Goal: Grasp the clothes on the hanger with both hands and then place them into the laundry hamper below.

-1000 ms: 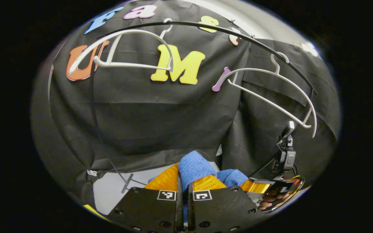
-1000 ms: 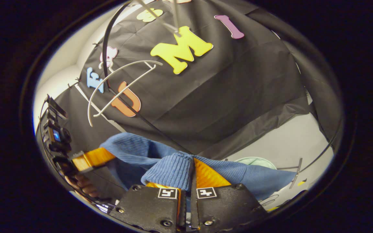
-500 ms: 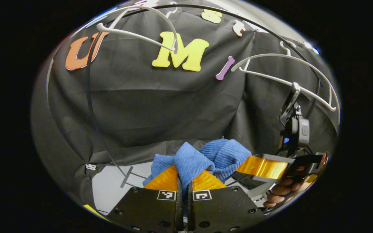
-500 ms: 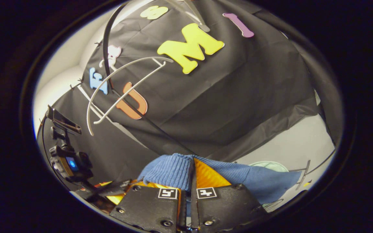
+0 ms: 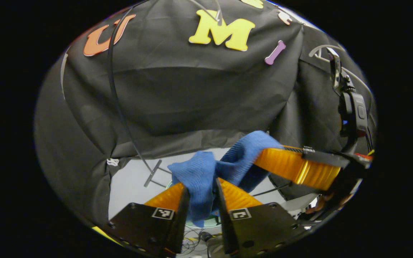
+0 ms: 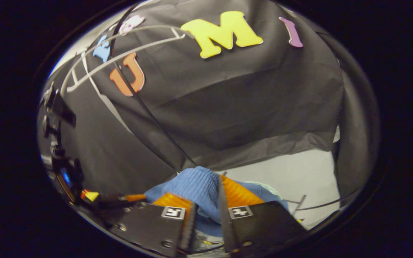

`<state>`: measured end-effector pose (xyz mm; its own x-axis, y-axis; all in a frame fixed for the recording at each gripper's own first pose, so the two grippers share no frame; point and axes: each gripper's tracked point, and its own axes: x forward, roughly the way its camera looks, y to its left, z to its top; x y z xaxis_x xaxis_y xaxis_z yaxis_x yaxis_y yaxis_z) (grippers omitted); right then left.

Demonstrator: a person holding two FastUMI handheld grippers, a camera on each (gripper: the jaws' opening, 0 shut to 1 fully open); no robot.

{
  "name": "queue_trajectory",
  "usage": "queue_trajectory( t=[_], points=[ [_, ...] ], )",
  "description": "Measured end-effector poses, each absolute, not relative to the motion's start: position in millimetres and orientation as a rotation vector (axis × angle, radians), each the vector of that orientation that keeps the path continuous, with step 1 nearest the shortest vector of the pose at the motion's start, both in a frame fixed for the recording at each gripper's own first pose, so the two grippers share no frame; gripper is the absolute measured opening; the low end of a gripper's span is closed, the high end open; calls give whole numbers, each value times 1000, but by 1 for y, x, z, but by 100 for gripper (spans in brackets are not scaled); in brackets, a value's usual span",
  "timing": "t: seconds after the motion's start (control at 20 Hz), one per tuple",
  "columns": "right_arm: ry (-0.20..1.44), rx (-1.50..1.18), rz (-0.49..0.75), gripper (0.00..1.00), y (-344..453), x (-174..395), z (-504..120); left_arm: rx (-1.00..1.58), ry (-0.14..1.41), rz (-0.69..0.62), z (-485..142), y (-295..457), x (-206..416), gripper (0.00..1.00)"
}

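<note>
**Q:** Where did the blue garment (image 5: pixel 242 150) lie relative to the two tools?

**A:** It spanned them. In the left gripper view, one bunched end sat in the gap of the left gripper (image 5: pixel 200 186). The cloth ran from there up and to the right, to the tip of the right gripper (image 5: pixel 260 159), which was close by. In the right gripper view, the other end (image 6: pixel 195 179) filled the gap of the right gripper (image 6: pixel 203 190).

**Q:** How did the jaws stand?

**A:** On both tools the fingers were parted, with cloth slack between them. Both grasps were judged loosened rather than clenched.

**Q:** And the target?

**A:** A pale round rim, taken for the laundry hamper (image 6: pixel 264 185), showed just beyond and beneath the cloth, on the light floor. The garment hung directly above it and well below the white hanger (image 6: pixel 120 57). Neither hand was clearly nearer. The coming move therefore depended on a straight drop.
</note>
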<state>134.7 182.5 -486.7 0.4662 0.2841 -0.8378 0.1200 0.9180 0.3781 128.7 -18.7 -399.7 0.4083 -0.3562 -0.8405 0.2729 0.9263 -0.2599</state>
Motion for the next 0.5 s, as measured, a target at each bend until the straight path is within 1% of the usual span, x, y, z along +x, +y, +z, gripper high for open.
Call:
queue_trajectory(
  t=[0.05,0.1,0.15,0.25,0.3,0.5],
  points=[
    [1091,387,108,51,178,130,-491,-82,1095,-388,-399,-16,122,60],
    [1103,350,108,56,172,124,-495,-73,1103,-376,-400,-12,120,70],
    [1110,309,109,68,166,112,-498,-63,1107,-361,-399,-7,122,80],
    [1119,234,114,76,151,96,-501,-37,1100,-334,-400,4,126,91],
    [1125,214,112,76,144,91,-502,-32,1092,-326,-397,5,128,96],
    [1129,242,84,77,118,57,-489,-41,1049,-299,-374,8,120,96]
  ],
)
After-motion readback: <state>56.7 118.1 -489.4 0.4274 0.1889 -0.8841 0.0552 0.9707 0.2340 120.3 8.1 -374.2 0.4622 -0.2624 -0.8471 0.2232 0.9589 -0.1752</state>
